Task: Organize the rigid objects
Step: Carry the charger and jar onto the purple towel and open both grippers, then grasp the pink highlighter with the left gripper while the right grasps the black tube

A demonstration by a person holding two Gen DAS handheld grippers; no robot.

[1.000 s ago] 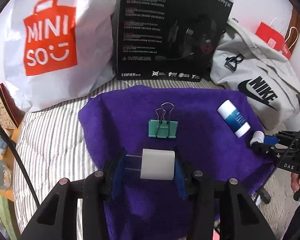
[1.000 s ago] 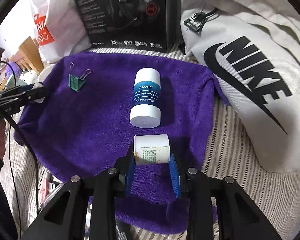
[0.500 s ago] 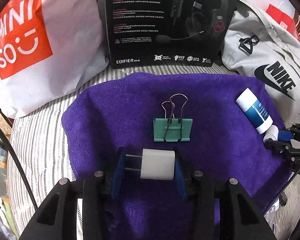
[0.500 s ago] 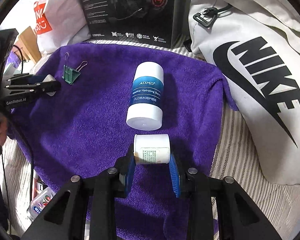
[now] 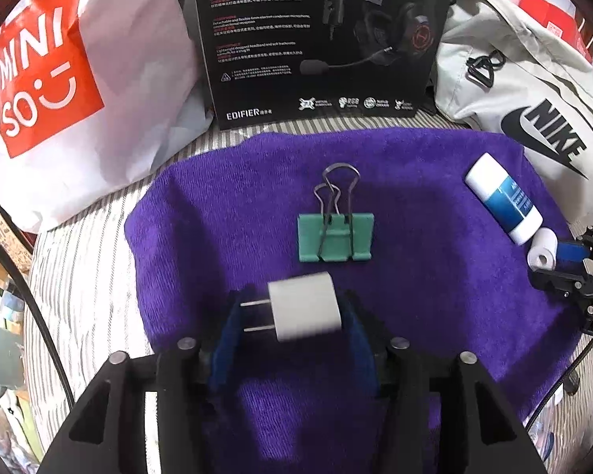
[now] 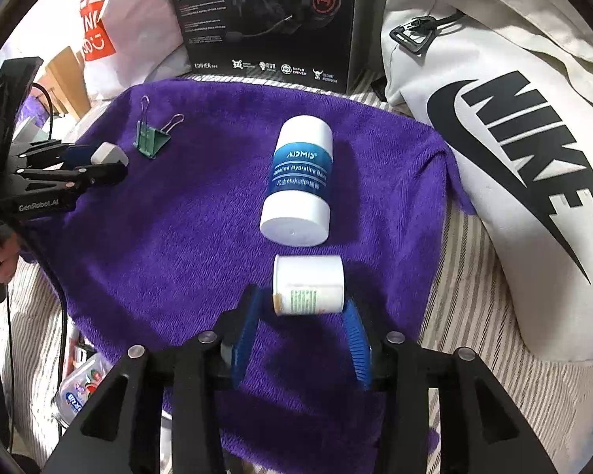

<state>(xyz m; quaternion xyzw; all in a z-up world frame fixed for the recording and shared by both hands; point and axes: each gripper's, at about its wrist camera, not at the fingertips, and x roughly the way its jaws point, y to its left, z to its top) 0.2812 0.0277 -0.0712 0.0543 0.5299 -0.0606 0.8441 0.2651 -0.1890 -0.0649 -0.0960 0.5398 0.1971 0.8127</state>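
Lying blurred, white charger (image 5: 304,306) between open left gripper (image 5: 292,316) pads.

One binder clip (image 5: 335,237) — one charger plug (image 5: 304,312) — two white bottles (image 6: 298,181) (image 6: 309,285).

MINISO on white bag (image 5: 110,79), EDIFIER on black box (image 5: 320,39), NIKE on grey bag (image 6: 514,166).

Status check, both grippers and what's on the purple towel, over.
Left gripper open around the white charger plug. Right gripper open around the small white jar. Green binder clip and blue-label bottle lie just ahead, close to both.
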